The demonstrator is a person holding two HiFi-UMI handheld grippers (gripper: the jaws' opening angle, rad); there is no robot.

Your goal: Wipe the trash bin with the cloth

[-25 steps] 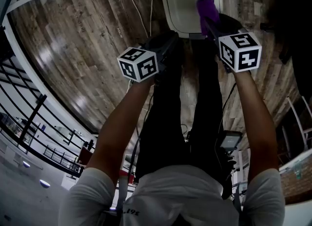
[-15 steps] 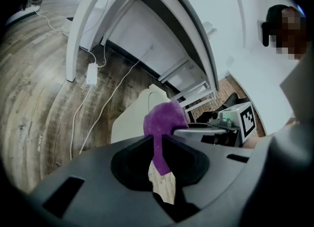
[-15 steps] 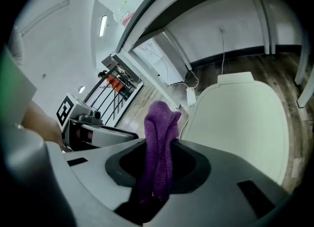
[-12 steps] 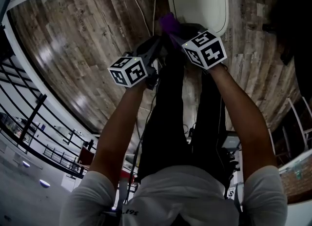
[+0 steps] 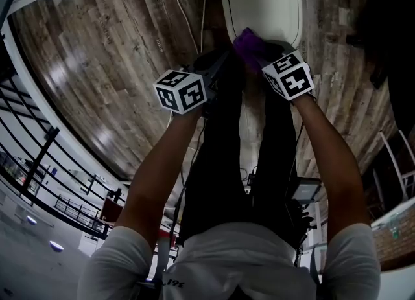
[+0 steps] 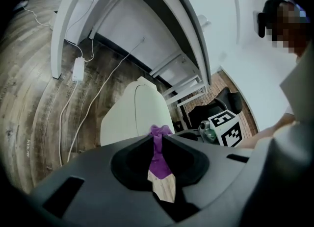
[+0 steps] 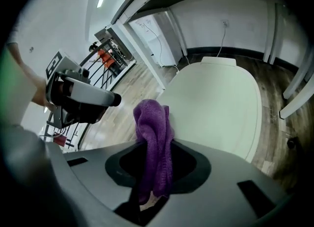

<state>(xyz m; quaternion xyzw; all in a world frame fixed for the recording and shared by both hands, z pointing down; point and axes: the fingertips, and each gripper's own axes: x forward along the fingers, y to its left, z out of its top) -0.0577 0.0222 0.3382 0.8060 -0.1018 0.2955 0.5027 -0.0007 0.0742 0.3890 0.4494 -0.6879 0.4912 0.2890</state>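
The right gripper (image 7: 156, 147) has its fingers clamped on the purple cloth (image 7: 153, 123), which bunches up above them at the near edge of the white trash bin (image 7: 216, 103) lid. The left gripper (image 6: 160, 145) is just to the left, its fingers almost together. The purple in their narrow slit seems to be the cloth beyond them. The bin stands on the wooden floor (image 5: 117, 52).

Wood-plank floor (image 5: 97, 52) w/ white bin (image 5: 262, 0) standing, white cable (image 6: 98, 93) alongside.
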